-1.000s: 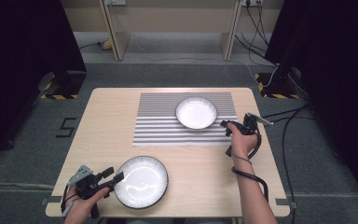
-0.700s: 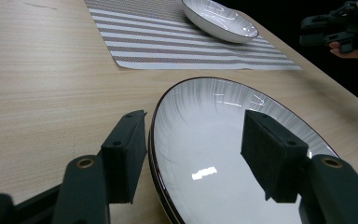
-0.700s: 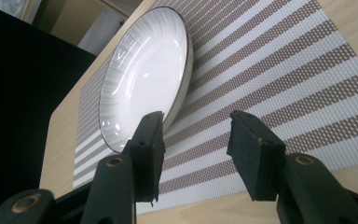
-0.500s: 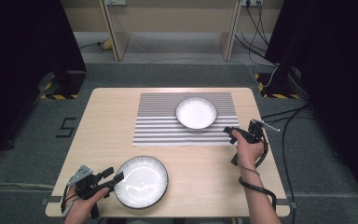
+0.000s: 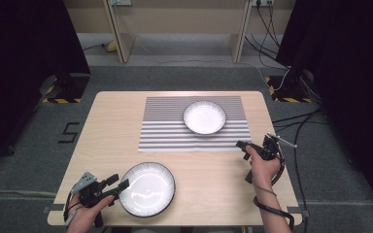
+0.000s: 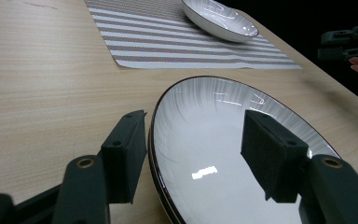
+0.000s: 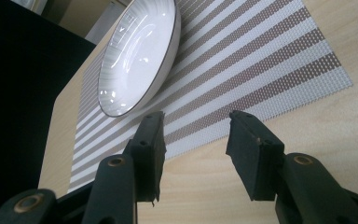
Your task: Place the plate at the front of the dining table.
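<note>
Your left tongs stood apart astride the plate rim at its 9 o'clock near the counter front edge, so you needed to seat deeper before closing, while your right tongs hung apart, empty.

- The bare pale wooden table lies open between the dark-rimmed white plate and the white bowl.
- The flat striped woven placemat blocks nothing.
</note>
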Action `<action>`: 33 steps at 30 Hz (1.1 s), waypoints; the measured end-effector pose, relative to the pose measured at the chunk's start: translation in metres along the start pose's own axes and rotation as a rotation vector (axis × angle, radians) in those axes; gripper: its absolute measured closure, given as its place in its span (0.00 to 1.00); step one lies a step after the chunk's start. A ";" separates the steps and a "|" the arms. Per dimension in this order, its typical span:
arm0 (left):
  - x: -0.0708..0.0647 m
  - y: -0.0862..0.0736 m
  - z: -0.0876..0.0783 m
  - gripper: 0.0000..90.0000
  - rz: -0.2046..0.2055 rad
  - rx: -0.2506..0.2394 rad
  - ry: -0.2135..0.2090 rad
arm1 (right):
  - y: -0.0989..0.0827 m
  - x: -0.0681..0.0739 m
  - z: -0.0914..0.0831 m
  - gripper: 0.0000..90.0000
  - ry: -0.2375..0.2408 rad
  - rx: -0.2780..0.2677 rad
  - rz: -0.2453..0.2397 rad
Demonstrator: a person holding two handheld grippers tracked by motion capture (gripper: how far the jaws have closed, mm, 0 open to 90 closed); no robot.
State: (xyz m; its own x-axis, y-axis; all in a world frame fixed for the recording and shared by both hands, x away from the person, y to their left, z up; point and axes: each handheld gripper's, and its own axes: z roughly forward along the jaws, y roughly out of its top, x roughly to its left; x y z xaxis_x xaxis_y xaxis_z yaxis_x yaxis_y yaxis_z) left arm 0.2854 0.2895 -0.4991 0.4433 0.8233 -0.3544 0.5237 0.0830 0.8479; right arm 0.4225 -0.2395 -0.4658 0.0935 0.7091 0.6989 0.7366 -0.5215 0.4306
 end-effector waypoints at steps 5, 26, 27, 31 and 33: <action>0.000 0.000 0.000 0.44 -0.001 0.000 0.001 | -0.008 0.000 -0.010 0.62 0.005 0.009 -0.027; 0.000 0.000 0.000 0.44 -0.005 -0.001 0.000 | -0.044 -0.009 -0.045 0.61 0.021 0.022 -0.078; 0.000 0.000 0.000 0.44 -0.005 -0.001 0.000 | -0.044 -0.009 -0.045 0.61 0.021 0.022 -0.078; -0.001 0.000 0.000 0.44 -0.004 0.000 0.000 | -0.055 -0.014 -0.055 0.61 0.014 0.022 -0.086; -0.001 0.000 0.001 0.44 -0.003 0.002 0.000 | -0.059 -0.016 -0.059 0.61 0.018 0.028 -0.088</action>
State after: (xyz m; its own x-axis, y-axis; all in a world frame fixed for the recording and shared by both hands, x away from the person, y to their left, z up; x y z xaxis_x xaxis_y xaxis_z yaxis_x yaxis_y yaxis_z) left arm 0.2853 0.2883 -0.4992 0.4417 0.8233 -0.3566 0.5260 0.0843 0.8463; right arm 0.3381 -0.2477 -0.4689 0.0159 0.7427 0.6695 0.7600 -0.4441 0.4746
